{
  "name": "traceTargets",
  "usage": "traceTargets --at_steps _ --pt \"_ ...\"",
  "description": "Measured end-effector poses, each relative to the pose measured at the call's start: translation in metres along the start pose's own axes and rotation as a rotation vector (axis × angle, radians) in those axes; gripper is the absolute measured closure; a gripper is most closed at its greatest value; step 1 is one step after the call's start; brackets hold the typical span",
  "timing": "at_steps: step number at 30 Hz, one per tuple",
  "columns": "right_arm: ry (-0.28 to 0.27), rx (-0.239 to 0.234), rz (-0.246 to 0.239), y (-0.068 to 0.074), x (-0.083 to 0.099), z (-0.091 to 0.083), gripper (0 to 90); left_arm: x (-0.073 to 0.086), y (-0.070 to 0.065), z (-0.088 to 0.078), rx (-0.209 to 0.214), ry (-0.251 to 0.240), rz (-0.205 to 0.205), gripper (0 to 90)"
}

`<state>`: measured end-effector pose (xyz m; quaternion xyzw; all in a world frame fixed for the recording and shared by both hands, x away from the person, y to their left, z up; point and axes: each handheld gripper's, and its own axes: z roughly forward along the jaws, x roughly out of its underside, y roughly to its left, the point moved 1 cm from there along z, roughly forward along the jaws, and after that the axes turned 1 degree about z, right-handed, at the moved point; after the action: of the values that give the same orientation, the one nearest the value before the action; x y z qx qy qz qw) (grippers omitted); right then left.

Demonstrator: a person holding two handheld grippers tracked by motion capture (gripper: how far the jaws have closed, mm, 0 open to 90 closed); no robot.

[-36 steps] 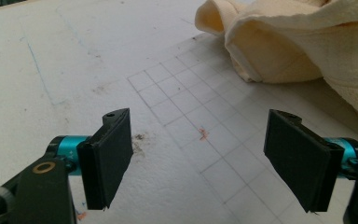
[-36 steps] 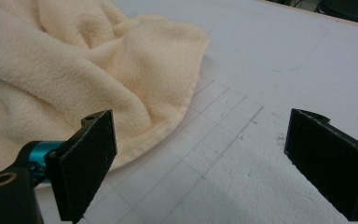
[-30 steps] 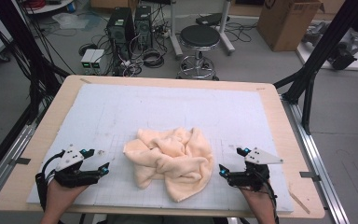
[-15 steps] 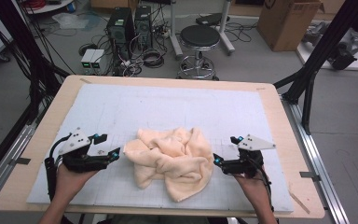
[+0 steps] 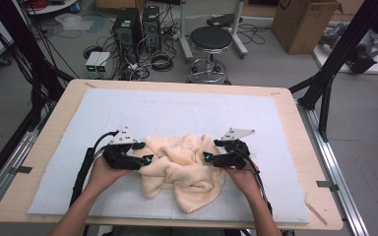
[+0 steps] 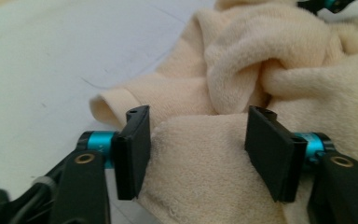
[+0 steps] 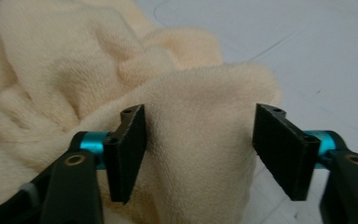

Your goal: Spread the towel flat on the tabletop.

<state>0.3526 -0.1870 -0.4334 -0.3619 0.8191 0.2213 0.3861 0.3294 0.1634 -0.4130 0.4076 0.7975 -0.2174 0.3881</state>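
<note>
Both grippers have their jaws spread wide, each straddling a fold of the cream towel (image 5: 183,167) without pinching it. The left gripper (image 5: 146,160) sits at the towel's left edge, the right gripper (image 5: 207,157) at its right. The towel is a crumpled heap near the front middle of a pale blue mat (image 5: 177,110) on a wooden table (image 5: 295,128). Behind the table there's a grey floor with a black stool (image 5: 210,39), computer towers (image 5: 138,24), tangled cables and a cardboard box (image 5: 305,22).
</note>
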Motion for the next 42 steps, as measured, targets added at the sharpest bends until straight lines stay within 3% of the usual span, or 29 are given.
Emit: traceTargets --at_steps 2,3,5,8,13,18,19,23,27,31,34,37,41,42 --pt "0.013 -0.021 0.001 -0.001 0.002 0.005 47.0 0.001 0.000 0.001 0.001 0.021 0.017 52.3" --pt "0.013 -0.025 -0.009 -0.002 0.001 0.006 51.9 0.003 -0.001 0.006 -0.016 0.083 0.034 56.3" --pt "0.013 -0.041 -0.019 -0.002 0.001 0.005 59.8 0.007 -0.001 0.009 -0.007 0.125 0.046 65.9" --pt "0.012 -0.048 -0.026 -0.002 0.001 0.000 67.9 0.006 -0.002 0.005 -0.017 0.107 0.064 78.0" --pt "-0.013 -0.041 -0.037 0.005 0.000 -0.022 69.2 0.011 -0.008 -0.019 -0.028 0.031 0.053 81.8" --pt "-0.008 -0.043 -0.055 0.017 0.002 -0.041 69.0 0.028 -0.018 -0.050 -0.032 -0.016 0.028 82.1" --pt "-0.005 -0.038 -0.072 0.019 0.002 -0.044 69.4 0.028 -0.018 -0.050 -0.032 -0.016 0.028 82.1" --pt "-0.003 -0.044 -0.092 0.032 0.010 -0.058 71.6 0.045 -0.032 -0.079 -0.042 -0.050 0.020 82.3" --pt "0.021 -0.066 -0.100 0.042 0.026 -0.067 76.8 0.055 -0.045 -0.093 -0.035 -0.059 0.021 82.3" --pt "0.053 -0.087 -0.082 0.047 0.042 -0.078 74.9 0.056 -0.052 -0.101 -0.025 -0.079 0.020 80.6" --pt "0.024 -0.098 -0.064 0.044 0.045 -0.090 65.2 0.045 -0.050 -0.106 -0.018 -0.119 0.020 72.0" --pt "-0.029 -0.088 -0.046 0.037 0.037 -0.099 58.0 0.026 -0.041 -0.101 -0.011 -0.160 0.007 62.3" --pt "-0.096 -0.065 -0.035 0.024 0.016 -0.090 54.5 -0.005 -0.029 -0.079 0.003 -0.201 -0.006 54.3" --pt "-0.102 -0.056 -0.037 0.020 0.011 -0.084 53.3 -0.005 -0.029 -0.079 0.003 -0.201 -0.006 52.5"
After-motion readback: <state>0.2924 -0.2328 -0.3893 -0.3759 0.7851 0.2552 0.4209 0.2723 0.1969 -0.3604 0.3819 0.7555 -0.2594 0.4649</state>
